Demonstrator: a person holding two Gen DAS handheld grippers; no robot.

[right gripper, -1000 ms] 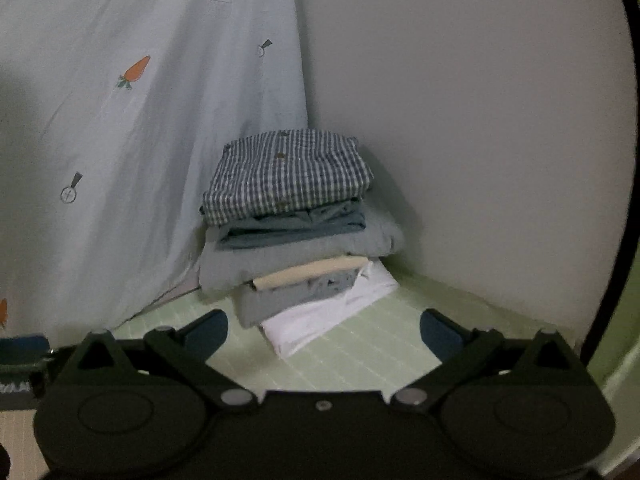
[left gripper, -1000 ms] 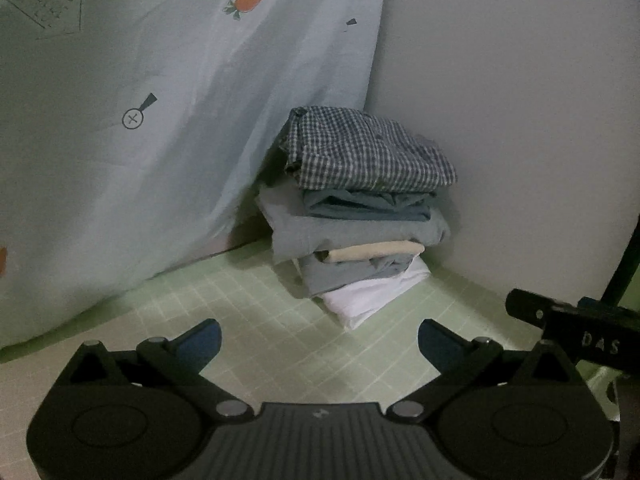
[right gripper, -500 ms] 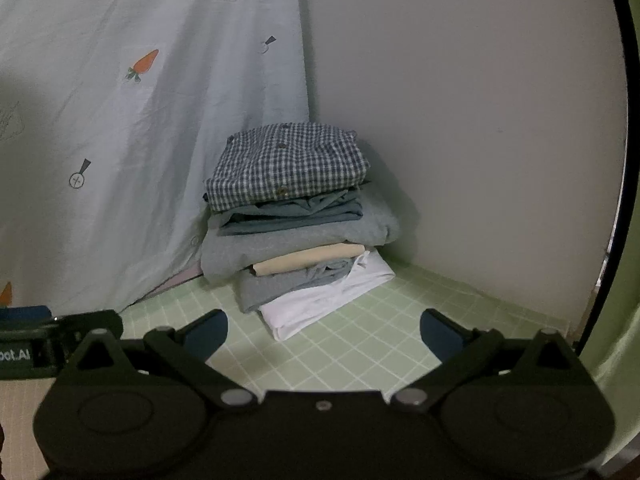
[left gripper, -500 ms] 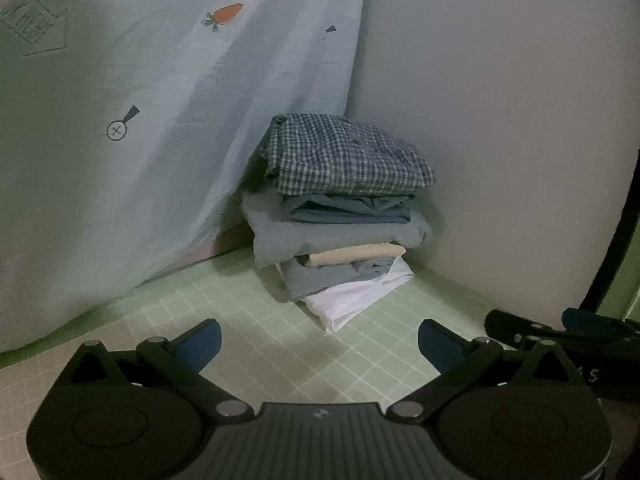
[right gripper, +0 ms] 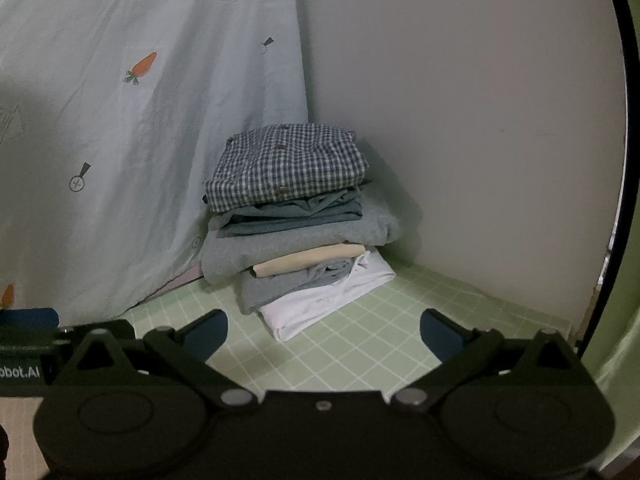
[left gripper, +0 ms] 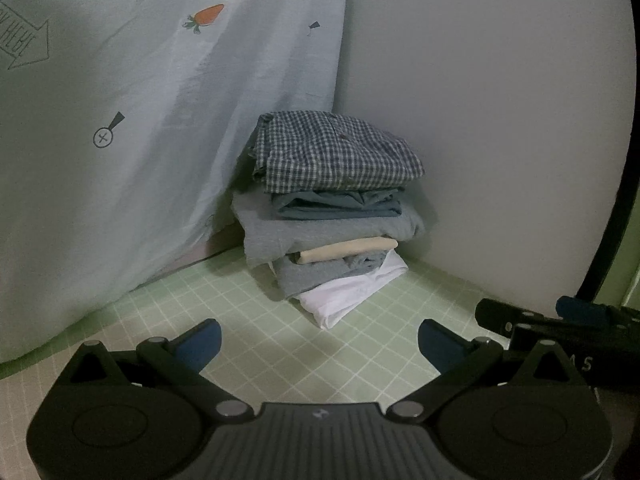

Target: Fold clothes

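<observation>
1. facing a stack of folded clothes [left gripper: 332, 224] from both wrist views; set in the corner where a pale wall [left gripper: 480, 120] meets a hanging sheet [left gripper: 140, 120] printed with carrots, resting on a green grid-patterned mat [left gripper: 248, 320].
2. topped by a checked shirt [left gripper: 336, 156], then blue-grey layers, a thick grey garment [right gripper: 296, 246], a thin beige piece [left gripper: 348, 250], and a white garment [left gripper: 352, 292] at the bottom, poking out toward the cameras.
3. held apart and empty: left gripper [left gripper: 318, 340] with blue fingertips [left gripper: 200, 342] spread wide, nothing between them; right gripper [right gripper: 324, 332] likewise spread wide and carrying nothing; both short of the stack, neither touching it.
4. seen at the right edge of the left view: the other gripper, just beside.
5. judged soft, light and limp throughout; likely to sag and unfold if pinched at one corner; checked shirt probably slippery enough to slide off the pile when tugged sideways.
6. best taken, by this reading, at a folded edge with both grippers, pinching all layers of one garment together, lifting level.
7. no unfolded garment visible anywhere in either view.
</observation>
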